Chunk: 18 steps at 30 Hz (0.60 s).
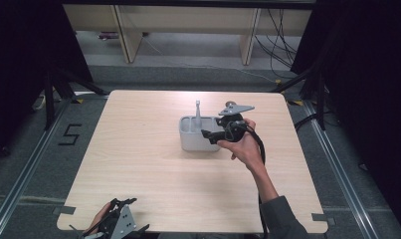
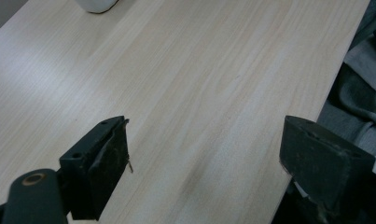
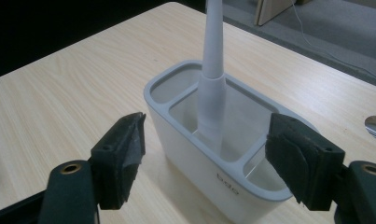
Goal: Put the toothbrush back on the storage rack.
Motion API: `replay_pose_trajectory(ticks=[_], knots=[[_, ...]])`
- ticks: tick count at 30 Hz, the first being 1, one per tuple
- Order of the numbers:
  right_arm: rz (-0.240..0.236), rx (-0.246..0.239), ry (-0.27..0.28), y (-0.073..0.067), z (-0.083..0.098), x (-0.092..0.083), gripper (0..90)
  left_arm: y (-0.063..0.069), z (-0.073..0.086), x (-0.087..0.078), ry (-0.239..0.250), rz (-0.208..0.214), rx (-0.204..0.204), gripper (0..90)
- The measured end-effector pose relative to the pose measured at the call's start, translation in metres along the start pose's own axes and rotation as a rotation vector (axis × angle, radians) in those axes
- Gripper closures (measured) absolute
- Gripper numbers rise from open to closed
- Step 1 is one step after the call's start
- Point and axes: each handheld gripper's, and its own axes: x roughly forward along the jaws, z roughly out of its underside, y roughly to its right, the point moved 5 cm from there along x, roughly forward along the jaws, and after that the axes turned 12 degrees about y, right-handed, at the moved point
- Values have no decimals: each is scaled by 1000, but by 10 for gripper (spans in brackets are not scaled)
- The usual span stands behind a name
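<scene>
While the right gripper [image 1: 211,135] hangs just over the white holder [image 1: 198,134] near the middle of the table [image 1: 138,164], its jaws stand wide apart with nothing between them. In the right gripper view, the holder [image 3: 223,154] has three compartments in a row. A white stick [image 3: 212,74] stands in the big middle one. It points straight up, thin at the top and thicker at the bottom. The two small end compartments look empty. From the high view, the stick [image 1: 198,110] rises above the holder's rim. The left gripper [image 1: 119,215] sits at the near edge, by the left corner. Its jaws are wide too, over bare wood. The left gripper view catches a bit of the holder [image 2: 97,4] at its top edge
</scene>
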Motion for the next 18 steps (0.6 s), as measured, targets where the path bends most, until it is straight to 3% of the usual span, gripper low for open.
replay_pose_trajectory(ticks=[3, 4, 8, 15, 18], knots=[[7, -20, 15, 1, 2, -2, 273, 0, 0, 0, -2, -3, 1, 150], [-4, 2, 10, -1, 4, -4, 267, 0, 0, 0, 2, -2, -2, 150], [4, -14, 19, -1, 9, -8, 255, -1, 0, -1, -10, 4, 11, 150], [-5, 17, 19, -5, 20, -16, 252, -1, 1, -1, -15, 4, 13, 150], [-2, -5, 27, -5, 25, -21, 252, -1, 1, -1, -17, 4, 13, 150]])
